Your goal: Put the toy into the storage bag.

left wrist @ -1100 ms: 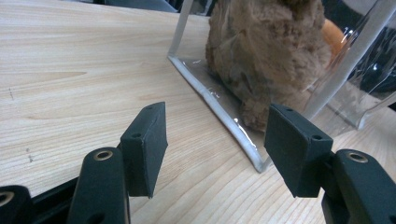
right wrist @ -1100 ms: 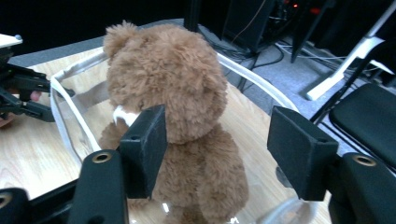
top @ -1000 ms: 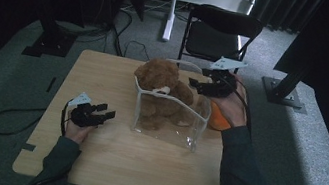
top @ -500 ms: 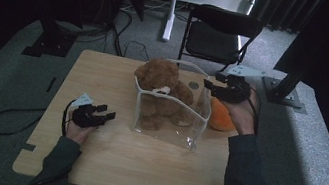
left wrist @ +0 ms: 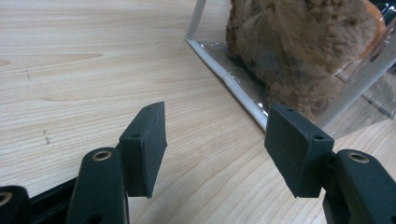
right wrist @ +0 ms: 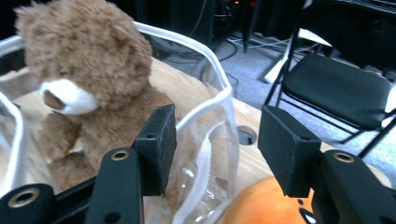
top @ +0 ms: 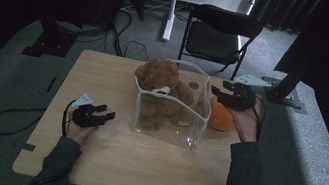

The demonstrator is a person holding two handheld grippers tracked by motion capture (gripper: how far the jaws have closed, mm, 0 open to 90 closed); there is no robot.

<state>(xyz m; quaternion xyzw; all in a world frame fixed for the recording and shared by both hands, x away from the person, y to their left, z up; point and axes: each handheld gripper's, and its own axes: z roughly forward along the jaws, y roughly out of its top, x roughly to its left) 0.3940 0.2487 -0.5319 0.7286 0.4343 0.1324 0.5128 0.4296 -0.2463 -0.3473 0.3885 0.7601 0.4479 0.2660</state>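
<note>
Brown plush teddy bear [top: 160, 89] seated in clear plastic bag [top: 195, 128] on wooden table [top: 90, 161].
Fluffy fur, white muzzle noted. Left gripper [top: 99, 116] held spread, empty; right gripper [right wrist: 215, 140], jaws just closing, spread astride the bag's white rim, above orange ball [top: 221, 118].

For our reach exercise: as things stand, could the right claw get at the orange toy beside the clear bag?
Probably yes. The right claw hangs open just above the orange toy, which lies outside the clear bag on the table. Nothing sits between them; the bag's rim is close alongside.
</note>
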